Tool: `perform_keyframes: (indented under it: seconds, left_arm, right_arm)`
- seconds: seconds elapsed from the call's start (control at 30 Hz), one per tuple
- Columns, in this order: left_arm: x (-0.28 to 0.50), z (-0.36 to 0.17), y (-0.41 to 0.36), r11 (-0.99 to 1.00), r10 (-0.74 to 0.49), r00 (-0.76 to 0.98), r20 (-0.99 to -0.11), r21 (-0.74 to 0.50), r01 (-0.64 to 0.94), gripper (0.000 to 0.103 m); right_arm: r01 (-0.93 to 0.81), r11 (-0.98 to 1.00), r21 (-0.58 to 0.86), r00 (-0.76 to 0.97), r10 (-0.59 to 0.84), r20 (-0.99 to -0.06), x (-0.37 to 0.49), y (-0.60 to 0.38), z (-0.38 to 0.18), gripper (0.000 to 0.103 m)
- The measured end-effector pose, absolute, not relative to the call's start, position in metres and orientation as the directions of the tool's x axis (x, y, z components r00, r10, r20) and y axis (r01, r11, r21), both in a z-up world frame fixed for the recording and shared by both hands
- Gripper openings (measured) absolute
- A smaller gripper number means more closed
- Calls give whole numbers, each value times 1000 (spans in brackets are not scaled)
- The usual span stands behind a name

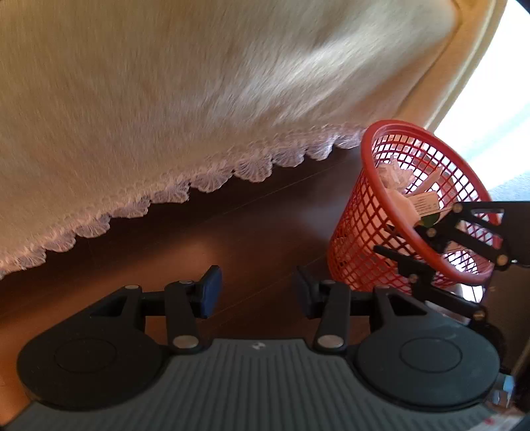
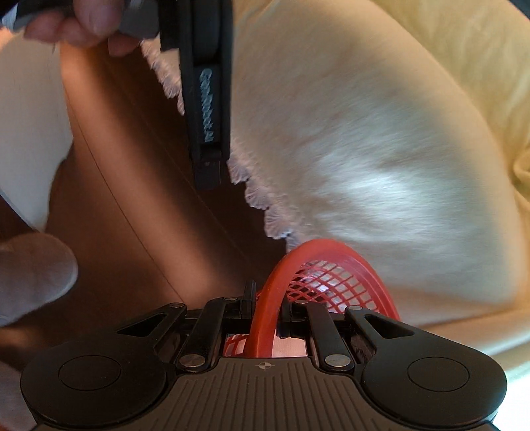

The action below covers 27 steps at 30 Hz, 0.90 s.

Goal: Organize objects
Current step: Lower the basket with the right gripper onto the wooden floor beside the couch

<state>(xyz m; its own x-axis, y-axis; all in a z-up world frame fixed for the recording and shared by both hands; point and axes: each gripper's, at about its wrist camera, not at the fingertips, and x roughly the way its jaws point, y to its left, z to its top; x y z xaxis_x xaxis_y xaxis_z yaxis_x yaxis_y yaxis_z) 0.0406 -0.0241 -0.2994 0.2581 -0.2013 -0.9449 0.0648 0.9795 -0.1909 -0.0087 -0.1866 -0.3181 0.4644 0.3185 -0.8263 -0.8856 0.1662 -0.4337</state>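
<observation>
At the lower centre of the left wrist view, the left tool is seen released, its pads well apart with nothing between them, hovering over the dark wooden floor. A cream cloth with a lace edge fills the upper left of that frame. At the right, the red mesh basket is seen tilted, with crumpled paper and a labelled wrapper inside. The right tool is clenched on the basket's rim, one finger inside and one outside.

The step in hand is judged to be the carrying or repositioning of the basket. A level set-down is called for next, so that the contents are not spilled.

Only the left view shows the basket's contents and tilt. In the right wrist view, the rim is seen pinched at the lower centre, and the left tool's body and the holding hand are shown at the upper left.
</observation>
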Motion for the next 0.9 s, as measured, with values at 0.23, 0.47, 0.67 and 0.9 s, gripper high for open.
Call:
perform_keyframes:
  seconds: [0.23,0.47,0.67,0.9]
  left_arm:
    - [32,-332,-23,981,-193,262,-946,-196,15,42]
    - [33,-329,-31,981,-185,262,-947,-194,-8,42]
    - [32,-311,-39,982,-182,270,-945,-191,-7,44]
    - [35,-306,-42,982,-185,260,-948,-186,21,46]
  right_arm:
    - [-872,174,-458,490,338,-804,-4,-187,-398,9]
    - [-885,263,-384,455,318,-832,-9,-182,-411,27]
    - [-854,438,-279,423,274,-864,5,-194,-407,50]
    - [-866,418,-274,395,237,-887,1,-198,-416,57]
